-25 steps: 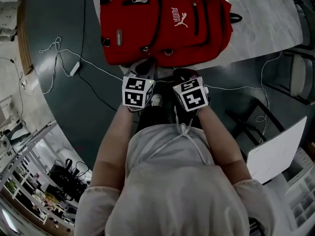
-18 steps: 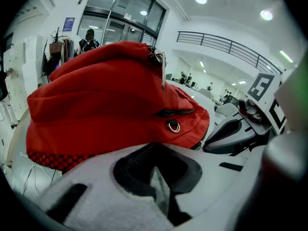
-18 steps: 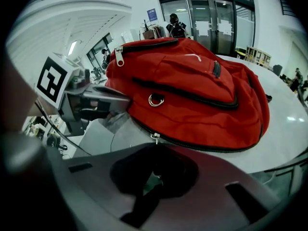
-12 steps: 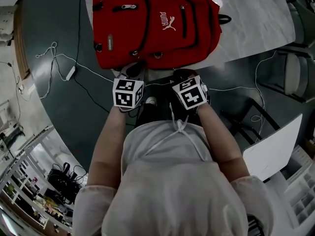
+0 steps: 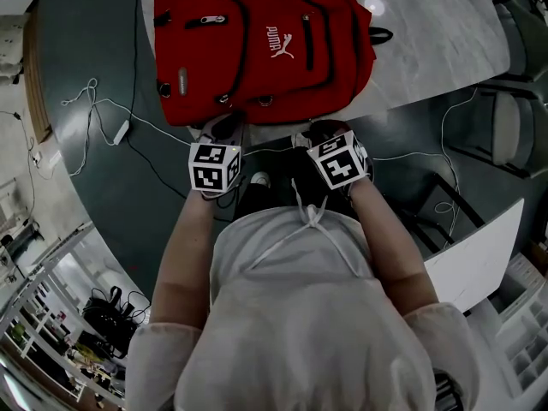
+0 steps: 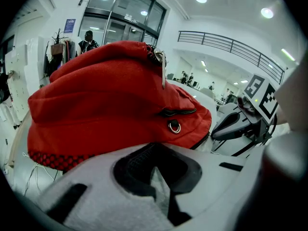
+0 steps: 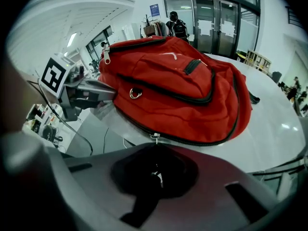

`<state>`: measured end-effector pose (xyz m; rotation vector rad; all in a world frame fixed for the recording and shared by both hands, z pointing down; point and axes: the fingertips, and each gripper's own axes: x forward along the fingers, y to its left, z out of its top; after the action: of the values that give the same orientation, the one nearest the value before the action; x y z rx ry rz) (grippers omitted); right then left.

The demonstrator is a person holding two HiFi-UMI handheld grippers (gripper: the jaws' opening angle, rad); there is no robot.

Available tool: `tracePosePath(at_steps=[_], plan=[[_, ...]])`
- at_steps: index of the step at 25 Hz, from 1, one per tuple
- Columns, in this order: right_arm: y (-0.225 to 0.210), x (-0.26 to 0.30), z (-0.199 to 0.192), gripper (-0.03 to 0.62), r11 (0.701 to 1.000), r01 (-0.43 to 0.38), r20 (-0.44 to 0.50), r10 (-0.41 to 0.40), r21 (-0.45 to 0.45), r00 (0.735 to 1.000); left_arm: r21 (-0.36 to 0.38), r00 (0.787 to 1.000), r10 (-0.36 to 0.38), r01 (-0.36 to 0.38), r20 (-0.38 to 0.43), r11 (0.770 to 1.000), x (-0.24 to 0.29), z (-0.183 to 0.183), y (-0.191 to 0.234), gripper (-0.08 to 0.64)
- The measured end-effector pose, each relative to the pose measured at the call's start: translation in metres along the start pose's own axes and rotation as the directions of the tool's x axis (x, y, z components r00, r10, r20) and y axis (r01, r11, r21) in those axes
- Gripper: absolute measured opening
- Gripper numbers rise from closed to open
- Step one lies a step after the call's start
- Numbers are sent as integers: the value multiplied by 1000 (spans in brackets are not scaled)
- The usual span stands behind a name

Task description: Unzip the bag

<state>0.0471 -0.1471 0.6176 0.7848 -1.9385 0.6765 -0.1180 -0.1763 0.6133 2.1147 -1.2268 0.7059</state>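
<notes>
While you stand at the bench [image 5: 428, 50], your left gripper [image 5: 224, 129] sits close to the near left corner of the red bag [image 5: 257, 41], jaws drawn together on nothing. The bag lies flat on the bench ahead of both grippers, front pockets up. Your right gripper [image 5: 310, 133] is at the bag's near edge, jaws closed and empty, with a small metal zip pull [image 7: 155, 137] just ahead of them.
</notes>
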Motion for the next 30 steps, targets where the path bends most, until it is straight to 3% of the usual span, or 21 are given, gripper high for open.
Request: tracePosePath(at_steps=[19,30], plan=[[-83,-18,-28,27,995,77,-32,-75,68,997,-8,1000,9,-9,-4,1000,0,-1,1,20],[-115,-22,-23,27,992,126,-48,-126,0,991,-7,1000,23,-23,5,1000,1,-1,1,20]])
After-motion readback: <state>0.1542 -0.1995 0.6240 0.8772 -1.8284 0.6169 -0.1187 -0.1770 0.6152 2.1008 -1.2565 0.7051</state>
